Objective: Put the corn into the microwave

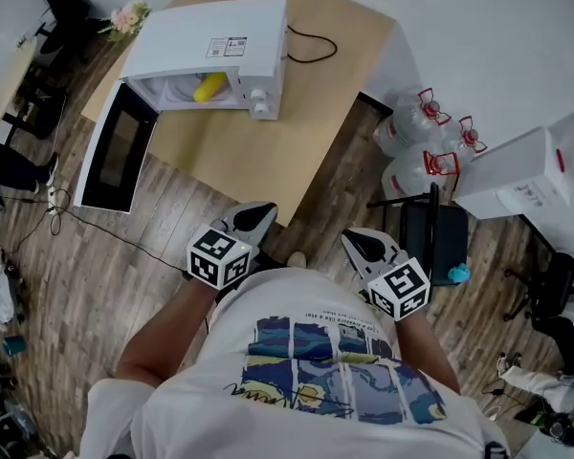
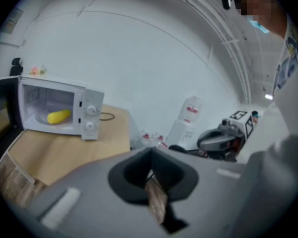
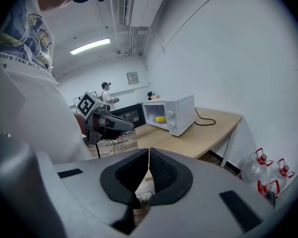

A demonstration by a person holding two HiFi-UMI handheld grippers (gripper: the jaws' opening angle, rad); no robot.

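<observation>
Corn (image 1: 208, 88) already lies inside the microwave (image 1: 210, 46) far left on the table (image 1: 297, 113), your left gripper (image 1: 253, 220) and right gripper (image 1: 364, 246) hold jaws closed and empty near you, but the open door (image 1: 115, 151) overhangs the edge and you could knock it.

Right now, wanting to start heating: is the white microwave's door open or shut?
Open: the dark-glass door stands swung out from the white microwave, showing the yellow corn inside.

I see the microwave (image 1: 210, 36) with its door (image 1: 115, 151) hanging wide open past the table (image 1: 268, 161) edge, its mouth unblocked but for the corn (image 1: 208, 88) inside. The wood before it lies bare. At right, water bottles (image 1: 416, 137) and a black chair (image 1: 435, 232) crowd the floor.
</observation>
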